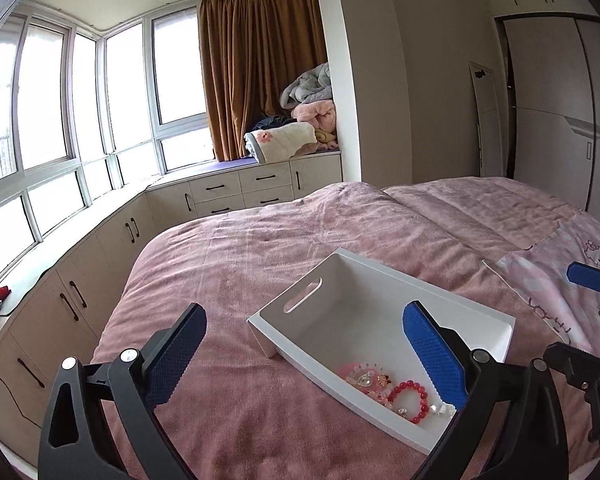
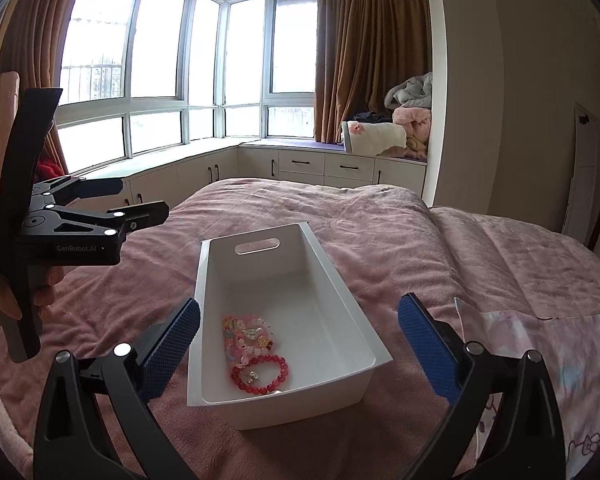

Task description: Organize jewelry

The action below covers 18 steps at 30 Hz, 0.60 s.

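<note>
jewelry (image 2: 256, 354) heaped at near end of white bin (image 2: 342, 280) | left gripper (image 1: 304, 356), right gripper (image 2: 300, 344) both wide, empty | step: looks finished | next: check bedspread (image 2: 300, 204) for strays

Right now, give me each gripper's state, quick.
Left gripper: open, holding nothing.
Right gripper: open, holding nothing, above the white bin.

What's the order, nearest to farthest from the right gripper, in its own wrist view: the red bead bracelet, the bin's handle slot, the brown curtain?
From the right gripper:
1. Red bead bracelet, at the white bin's near end.
2. Handle slot, in the bin's far wall.
3. Brown curtain, across the room by the window.
</note>
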### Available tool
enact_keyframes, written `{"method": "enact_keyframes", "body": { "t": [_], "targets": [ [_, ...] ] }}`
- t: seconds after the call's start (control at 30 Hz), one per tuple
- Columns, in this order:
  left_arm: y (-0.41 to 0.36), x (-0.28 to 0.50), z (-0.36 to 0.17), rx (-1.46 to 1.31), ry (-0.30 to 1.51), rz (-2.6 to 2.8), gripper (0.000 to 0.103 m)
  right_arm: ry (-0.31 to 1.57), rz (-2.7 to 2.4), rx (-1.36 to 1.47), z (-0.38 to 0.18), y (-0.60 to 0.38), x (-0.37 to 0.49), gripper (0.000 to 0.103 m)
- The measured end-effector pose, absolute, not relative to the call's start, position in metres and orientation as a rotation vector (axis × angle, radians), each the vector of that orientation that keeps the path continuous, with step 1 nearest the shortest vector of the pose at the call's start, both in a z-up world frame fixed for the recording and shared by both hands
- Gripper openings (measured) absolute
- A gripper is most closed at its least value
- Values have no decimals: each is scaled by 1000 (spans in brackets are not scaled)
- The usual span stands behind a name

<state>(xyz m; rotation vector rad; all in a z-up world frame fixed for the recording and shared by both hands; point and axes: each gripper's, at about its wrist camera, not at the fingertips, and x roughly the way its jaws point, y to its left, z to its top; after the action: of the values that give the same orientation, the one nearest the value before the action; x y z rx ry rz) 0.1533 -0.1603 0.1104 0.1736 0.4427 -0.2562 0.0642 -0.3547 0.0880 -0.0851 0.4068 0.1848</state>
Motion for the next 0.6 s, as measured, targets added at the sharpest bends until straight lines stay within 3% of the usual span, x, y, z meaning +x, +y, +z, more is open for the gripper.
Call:
{"method": "enact_keyframes", "body": {
  "t": [0.6],
  "targets": [
    [-173,64,41,140,444,-184,99,380,287,-114,63,-349,20,98]
  ]
}}
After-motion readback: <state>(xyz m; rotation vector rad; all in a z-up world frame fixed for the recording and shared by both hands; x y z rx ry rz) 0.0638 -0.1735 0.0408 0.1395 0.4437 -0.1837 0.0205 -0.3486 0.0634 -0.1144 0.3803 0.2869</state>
